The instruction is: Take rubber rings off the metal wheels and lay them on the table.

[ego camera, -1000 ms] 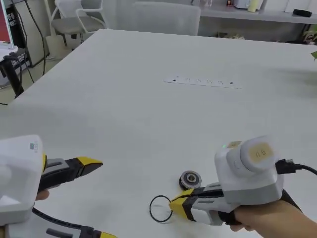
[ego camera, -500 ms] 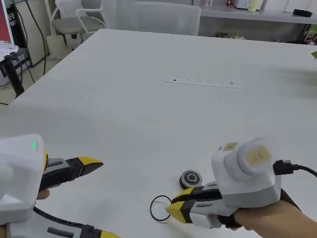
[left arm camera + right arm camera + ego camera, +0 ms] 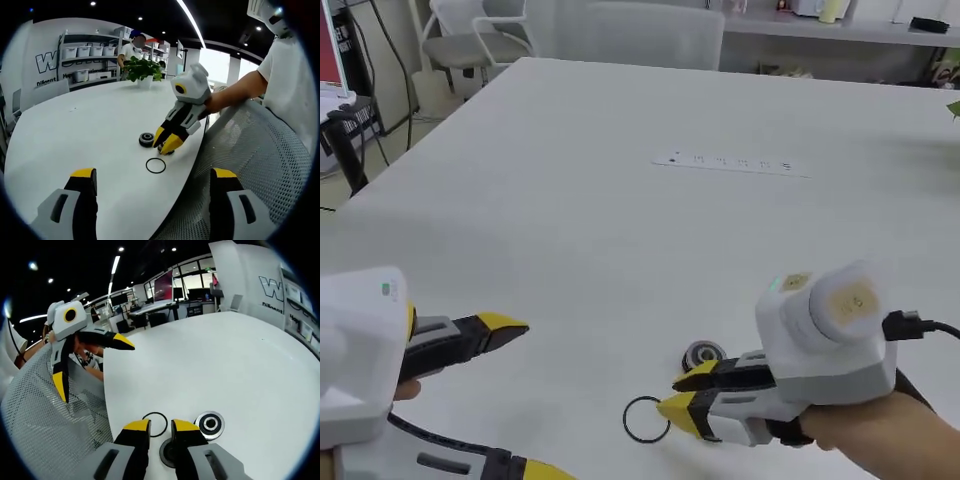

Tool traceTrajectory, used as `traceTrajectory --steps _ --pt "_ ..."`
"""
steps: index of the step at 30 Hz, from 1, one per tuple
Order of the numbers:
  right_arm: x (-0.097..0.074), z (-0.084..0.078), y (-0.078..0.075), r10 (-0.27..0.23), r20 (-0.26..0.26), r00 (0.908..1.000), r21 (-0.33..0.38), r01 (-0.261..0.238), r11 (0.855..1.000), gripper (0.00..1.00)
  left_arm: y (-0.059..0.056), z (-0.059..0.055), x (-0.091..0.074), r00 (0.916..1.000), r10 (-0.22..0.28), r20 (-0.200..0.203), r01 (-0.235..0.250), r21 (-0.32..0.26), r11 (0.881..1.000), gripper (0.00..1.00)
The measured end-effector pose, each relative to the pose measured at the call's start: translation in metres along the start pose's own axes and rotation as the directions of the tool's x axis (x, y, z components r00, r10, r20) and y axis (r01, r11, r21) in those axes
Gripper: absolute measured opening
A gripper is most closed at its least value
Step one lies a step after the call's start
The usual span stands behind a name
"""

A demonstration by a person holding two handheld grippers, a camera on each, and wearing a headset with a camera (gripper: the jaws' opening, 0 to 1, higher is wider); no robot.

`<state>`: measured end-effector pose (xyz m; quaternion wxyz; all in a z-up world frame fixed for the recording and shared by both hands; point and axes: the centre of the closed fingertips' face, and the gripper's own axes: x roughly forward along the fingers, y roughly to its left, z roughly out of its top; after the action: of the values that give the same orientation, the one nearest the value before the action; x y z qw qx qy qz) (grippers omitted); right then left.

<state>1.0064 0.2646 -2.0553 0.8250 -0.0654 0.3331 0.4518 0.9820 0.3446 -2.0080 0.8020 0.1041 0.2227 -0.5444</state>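
Note:
A loose black rubber ring (image 3: 642,420) (image 3: 155,165) (image 3: 155,423) lies flat on the white table (image 3: 620,200). Just beyond it stands a small metal wheel (image 3: 703,354) (image 3: 146,139) (image 3: 210,423). My right gripper (image 3: 682,392) (image 3: 167,142) (image 3: 161,429) hovers low beside both, its jaws a narrow gap apart. A second dark round wheel (image 3: 167,454) shows through that gap; whether it is gripped is unclear. My left gripper (image 3: 520,400) (image 3: 152,175) is held wide open at the near left edge, with nothing between its jaws.
A white power strip (image 3: 730,164) is set into the table's middle. Chairs (image 3: 470,40) stand past the far left corner. A potted plant (image 3: 142,70) sits on the table far off. A mesh chair back (image 3: 250,150) is close behind the table's near edge.
My right gripper has lifted slightly and drawn back from the ring, which stays in place. The left gripper has not moved.

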Motion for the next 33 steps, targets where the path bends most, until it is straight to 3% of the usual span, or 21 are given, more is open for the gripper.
traceTrajectory --steps 6,18,28,33 --pt "-0.011 0.016 -0.011 -0.034 0.064 0.9974 0.031 0.032 0.999 0.14 0.000 0.000 0.000 1.0000 -0.001 0.002 0.001 0.000 1.000 0.92" --pt "-0.035 0.041 -0.031 -0.094 0.175 0.9801 0.096 0.078 0.992 0.15 0.000 -0.001 0.000 1.0000 -0.004 -0.002 0.004 0.001 1.000 0.92" --pt "-0.049 0.043 -0.038 -0.099 0.204 0.9738 0.100 0.080 0.992 0.17 -0.001 -0.001 0.001 1.0000 -0.006 -0.007 0.006 0.003 1.000 0.92" --pt "-0.051 0.039 -0.037 -0.089 0.183 0.9792 0.049 0.081 0.995 0.17 -0.001 -0.002 0.001 1.0000 -0.005 -0.008 0.005 0.003 1.000 0.92"
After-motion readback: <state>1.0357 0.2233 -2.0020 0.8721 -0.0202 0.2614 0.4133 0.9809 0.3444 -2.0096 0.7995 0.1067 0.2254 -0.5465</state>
